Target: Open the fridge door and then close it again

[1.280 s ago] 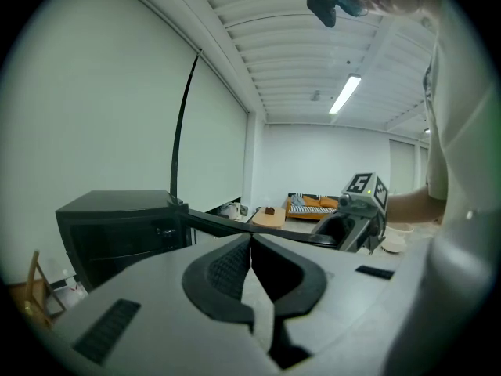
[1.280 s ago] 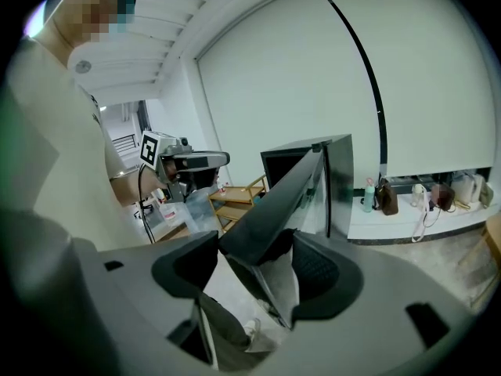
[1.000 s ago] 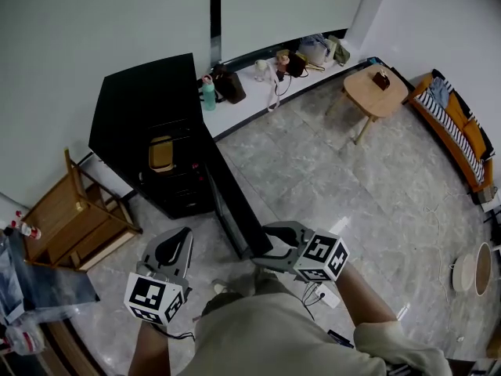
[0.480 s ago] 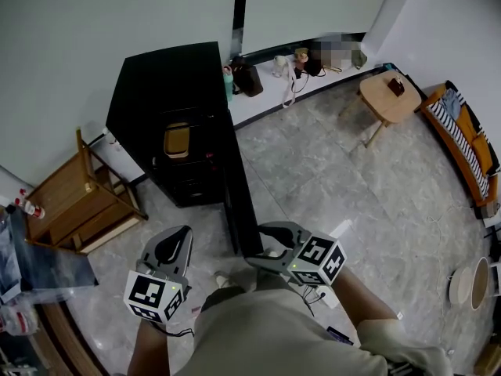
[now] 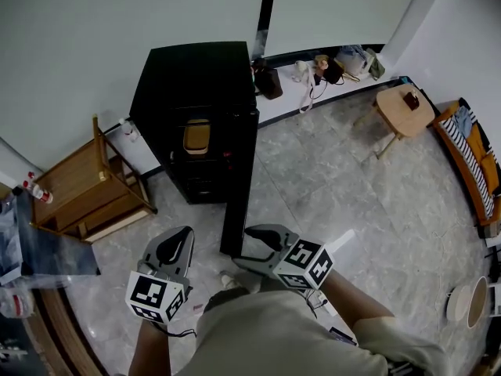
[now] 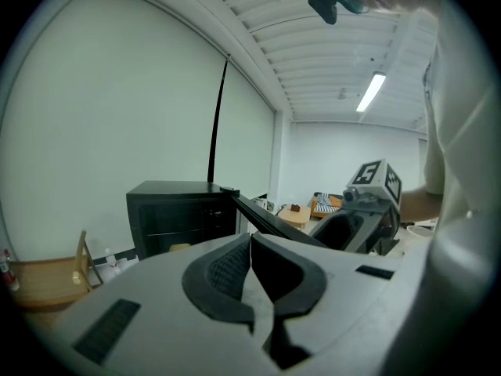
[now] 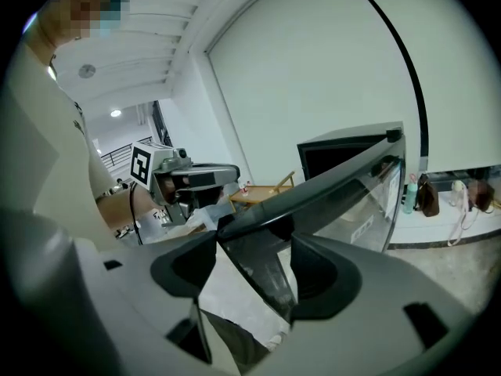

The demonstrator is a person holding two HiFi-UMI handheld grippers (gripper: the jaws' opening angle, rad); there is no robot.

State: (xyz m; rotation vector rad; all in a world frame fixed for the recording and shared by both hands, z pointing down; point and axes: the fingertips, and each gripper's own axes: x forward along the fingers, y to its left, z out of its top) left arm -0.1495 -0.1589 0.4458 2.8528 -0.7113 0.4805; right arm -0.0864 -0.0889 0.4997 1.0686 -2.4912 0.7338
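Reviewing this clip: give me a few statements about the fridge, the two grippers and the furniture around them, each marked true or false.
1. The fridge door stands open. True.
2. The left gripper grips the door. False: its jaws are together on nothing, clear of the door; the right gripper has the door's edge between its jaws.
3. A yellowish container sits inside the fridge. True.
4. In the head view, the wooden rack stands to the right of the fridge. False: the wooden rack is at the fridge's left; a round wooden table is off to the right.
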